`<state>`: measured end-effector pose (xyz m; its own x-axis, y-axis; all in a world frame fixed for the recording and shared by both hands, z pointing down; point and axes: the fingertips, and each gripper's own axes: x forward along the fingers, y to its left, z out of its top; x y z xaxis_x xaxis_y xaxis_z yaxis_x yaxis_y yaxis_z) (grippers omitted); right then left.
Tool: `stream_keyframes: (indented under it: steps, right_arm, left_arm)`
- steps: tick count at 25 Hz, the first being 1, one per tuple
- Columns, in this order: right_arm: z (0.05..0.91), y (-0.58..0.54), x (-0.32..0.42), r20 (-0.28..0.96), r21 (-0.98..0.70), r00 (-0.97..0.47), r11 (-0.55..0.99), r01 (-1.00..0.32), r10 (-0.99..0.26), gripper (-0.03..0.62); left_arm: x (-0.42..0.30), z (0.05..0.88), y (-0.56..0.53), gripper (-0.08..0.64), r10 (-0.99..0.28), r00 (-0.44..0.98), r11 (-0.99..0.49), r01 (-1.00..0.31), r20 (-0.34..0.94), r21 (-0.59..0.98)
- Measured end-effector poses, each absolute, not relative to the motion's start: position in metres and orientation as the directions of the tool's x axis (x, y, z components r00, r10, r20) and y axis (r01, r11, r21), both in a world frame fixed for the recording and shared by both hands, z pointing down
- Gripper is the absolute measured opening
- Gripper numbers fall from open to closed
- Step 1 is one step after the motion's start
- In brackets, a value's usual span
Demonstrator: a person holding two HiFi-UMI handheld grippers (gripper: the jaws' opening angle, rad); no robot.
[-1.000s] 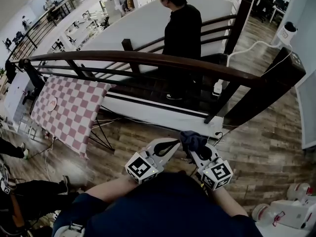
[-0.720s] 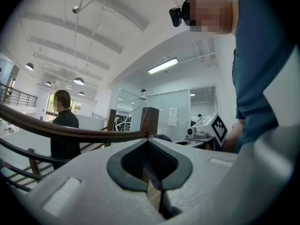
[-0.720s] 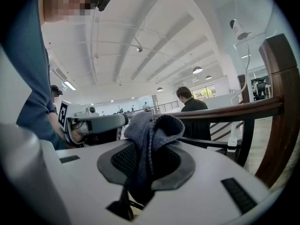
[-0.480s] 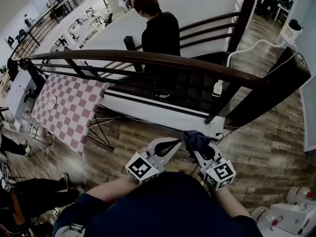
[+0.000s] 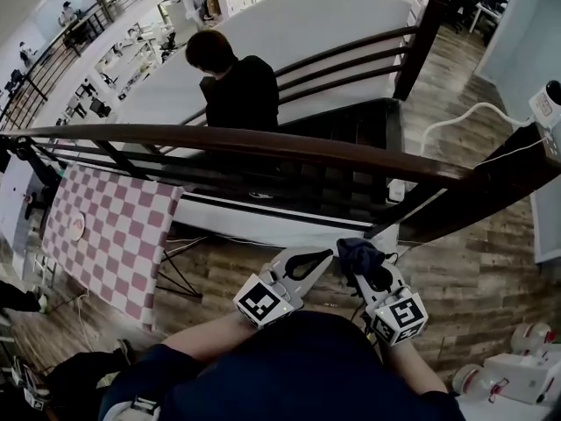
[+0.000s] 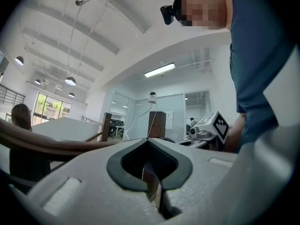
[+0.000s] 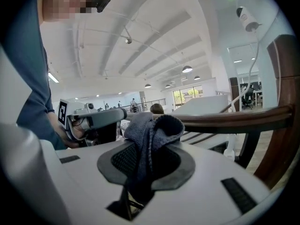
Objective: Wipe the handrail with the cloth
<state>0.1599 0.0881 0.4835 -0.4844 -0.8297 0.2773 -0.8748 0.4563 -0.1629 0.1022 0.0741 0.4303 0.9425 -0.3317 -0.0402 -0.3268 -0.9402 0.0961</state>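
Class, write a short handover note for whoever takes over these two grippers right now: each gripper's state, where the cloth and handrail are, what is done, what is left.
Left gripper: jaws together, nothing in them.
Right gripper: shut on the dark blue cloth, which bunches up above the jaws.
Position: both are held low, close to the body and short of the wooden handrail. The cloth is not touching it.
Done: cloth is in grip.
Left: bring the cloth onto the rail and wipe along it.
Note: a person stands on the stairs beyond the rail, so it is probably best to keep the sweep on the rail top.
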Motion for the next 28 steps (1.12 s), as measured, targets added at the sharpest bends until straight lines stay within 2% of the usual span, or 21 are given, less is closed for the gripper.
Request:
stream_keyframes:
  steps: [7,14,21,25,28]
  right_arm:
    - [0.470,0.001,0.149,0.276,-0.144,-0.368,0.340,-0.929,-0.888,0.092]
    - [0.463,-0.042,0.162,0.270,-0.136,-0.362,0.337,-0.932,-0.892,0.092]
    - [0.462,-0.071,0.243,0.278,-0.100,-0.294,0.277,-0.956,-0.915,0.092]
    - [0.463,-0.078,0.291,0.285,-0.091,-0.251,0.234,-0.968,-0.925,0.092]
    - [0.465,-0.089,0.321,0.293,-0.083,-0.225,0.210,-0.974,-0.929,0.091]
  left_arm:
    - [0.079,0.422,-0.014,-0.004,-0.261,0.963,-0.963,-0.255,-0.060,0.090]
    - [0.088,0.421,-0.052,-0.005,-0.261,0.964,-0.961,-0.253,-0.061,0.109]
    - [0.143,0.424,-0.065,-0.005,-0.251,0.968,-0.963,-0.249,-0.005,0.101]
    - [0.184,0.419,-0.067,-0.005,-0.216,0.976,-0.971,-0.212,-0.031,0.107]
    - [0.211,0.421,-0.075,-0.005,-0.210,0.978,-0.972,-0.209,-0.006,0.104]
